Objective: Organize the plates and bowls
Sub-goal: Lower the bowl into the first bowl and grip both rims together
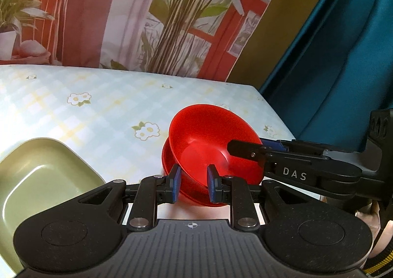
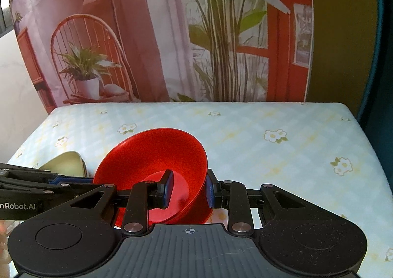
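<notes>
A red bowl [image 1: 208,140] is tilted and sits partly inside a second red bowl [image 1: 169,162] beneath it on the flowered tablecloth. My left gripper [image 1: 192,183] has its blue pads [image 1: 176,183] either side of the bowls' near rim, gripping it. My right gripper [image 2: 188,188] is shut on the right rim of the tilted red bowl [image 2: 157,155], one finger inside and one outside. The right gripper also shows in the left wrist view [image 1: 250,150], reaching in from the right. A green square plate [image 1: 44,177] lies to the left of the bowls.
The table [image 2: 270,130] has a pale checked cloth with flowers. A printed backdrop [image 2: 172,32] stands along its far edge. A teal curtain [image 1: 343,57] hangs at the right. The green plate's corner [image 2: 66,162] shows left of the bowl.
</notes>
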Demonstrator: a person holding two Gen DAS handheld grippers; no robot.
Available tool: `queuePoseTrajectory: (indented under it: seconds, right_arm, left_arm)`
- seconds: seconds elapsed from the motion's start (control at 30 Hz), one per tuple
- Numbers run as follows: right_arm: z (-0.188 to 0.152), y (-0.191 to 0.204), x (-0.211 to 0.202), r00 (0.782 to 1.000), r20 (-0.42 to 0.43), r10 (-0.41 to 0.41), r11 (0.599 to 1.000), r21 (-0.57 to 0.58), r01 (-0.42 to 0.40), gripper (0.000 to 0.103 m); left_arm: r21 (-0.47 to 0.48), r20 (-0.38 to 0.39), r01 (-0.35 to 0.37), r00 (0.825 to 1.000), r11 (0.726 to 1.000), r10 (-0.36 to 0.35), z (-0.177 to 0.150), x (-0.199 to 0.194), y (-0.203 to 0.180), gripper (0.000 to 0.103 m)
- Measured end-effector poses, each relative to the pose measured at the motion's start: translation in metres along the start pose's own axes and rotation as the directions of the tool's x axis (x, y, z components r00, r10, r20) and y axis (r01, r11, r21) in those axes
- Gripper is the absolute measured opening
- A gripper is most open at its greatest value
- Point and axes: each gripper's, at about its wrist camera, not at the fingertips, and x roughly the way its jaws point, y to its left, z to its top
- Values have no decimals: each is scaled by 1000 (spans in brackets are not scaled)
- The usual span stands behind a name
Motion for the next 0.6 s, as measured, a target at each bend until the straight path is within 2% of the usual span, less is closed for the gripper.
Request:
queuePoseTrajectory:
  seconds: [0.6]
  right_arm:
    - [-7, -6, 12, 1000, -29, 7, 1000, 7, -7, 26]
  left_arm:
    - [14, -32, -30, 999, 999, 30, 0, 14, -3, 24]
